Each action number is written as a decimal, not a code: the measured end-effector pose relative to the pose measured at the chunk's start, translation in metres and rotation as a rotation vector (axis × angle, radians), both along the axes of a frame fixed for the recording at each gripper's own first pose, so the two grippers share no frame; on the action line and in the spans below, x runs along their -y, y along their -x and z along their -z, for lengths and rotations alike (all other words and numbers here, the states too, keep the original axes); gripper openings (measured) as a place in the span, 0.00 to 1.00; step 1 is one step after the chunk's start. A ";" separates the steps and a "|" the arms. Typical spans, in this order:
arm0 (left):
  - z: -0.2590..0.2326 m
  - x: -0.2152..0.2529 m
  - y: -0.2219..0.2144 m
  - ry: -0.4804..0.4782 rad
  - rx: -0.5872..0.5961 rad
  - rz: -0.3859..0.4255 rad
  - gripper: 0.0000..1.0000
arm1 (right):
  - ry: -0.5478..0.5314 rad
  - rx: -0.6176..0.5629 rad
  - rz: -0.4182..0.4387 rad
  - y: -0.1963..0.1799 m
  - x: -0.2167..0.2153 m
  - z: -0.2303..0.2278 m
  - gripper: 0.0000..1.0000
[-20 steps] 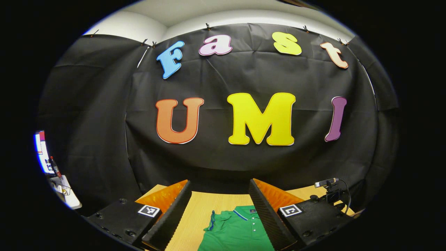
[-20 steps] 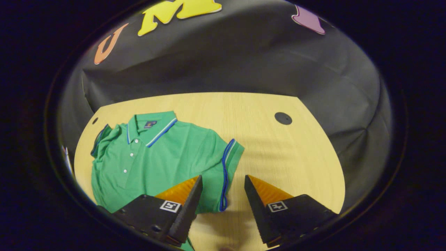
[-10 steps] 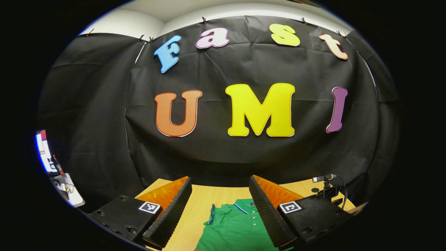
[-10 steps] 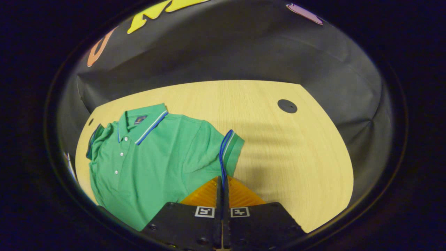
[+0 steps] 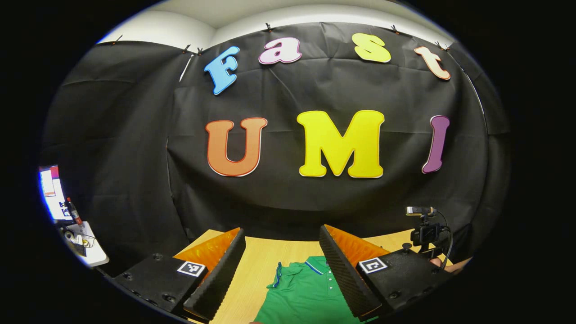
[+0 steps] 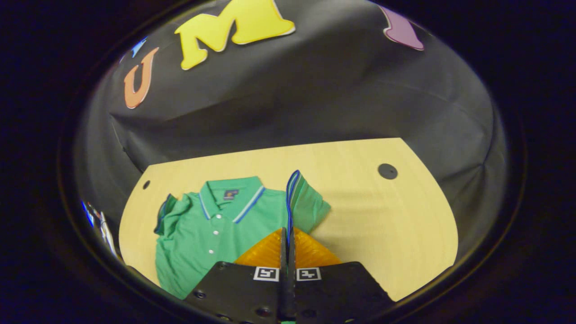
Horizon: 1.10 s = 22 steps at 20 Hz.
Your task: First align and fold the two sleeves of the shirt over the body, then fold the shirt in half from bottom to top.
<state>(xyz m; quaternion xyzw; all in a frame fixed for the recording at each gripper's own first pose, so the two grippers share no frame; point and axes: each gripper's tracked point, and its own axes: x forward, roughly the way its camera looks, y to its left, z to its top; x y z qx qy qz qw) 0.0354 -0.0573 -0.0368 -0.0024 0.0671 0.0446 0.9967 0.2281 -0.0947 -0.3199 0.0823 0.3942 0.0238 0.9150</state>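
Right gripper view, left to right: the green polo shirt (image 6: 211, 234) lies flat on the wooden table (image 6: 382, 216); the right gripper (image 6: 287, 234) pinches its lifted sleeve cuff (image 6: 292, 198). Left gripper (image 5: 281, 265) hovers, fingers apart. Neither sleeve looks folded yet; the bottom-to-top fold remains.

Legible text: none | shirt (image 6: 211, 229) neck label: too small to read | gripper tags: square coded markers, no words

Green polo shirt (image 6: 211, 243) with blue-and-white trim lies face up, collar away, just ahead-left of the right tongs (image 6: 286, 234); its blue-edged sleeve cuff (image 6: 292, 198) stands lifted, pinched between them. The other sleeve bunches at the far left.
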 end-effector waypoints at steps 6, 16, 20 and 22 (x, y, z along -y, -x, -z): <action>0.000 -0.037 0.017 -0.016 -0.010 -0.075 1.00 | -0.115 0.010 -0.082 -0.001 -0.092 -0.019 0.04; 0.033 -0.051 0.017 0.010 -0.086 -0.019 1.00 | 0.005 0.253 -0.070 0.037 -0.082 -0.108 0.96; 0.052 -0.037 0.004 0.060 -0.138 0.067 1.00 | 0.070 0.352 -0.079 0.078 -0.065 -0.151 0.96; 0.060 -0.031 -0.006 0.061 -0.144 0.112 1.00 | 0.080 0.393 -0.057 0.099 -0.058 -0.171 0.96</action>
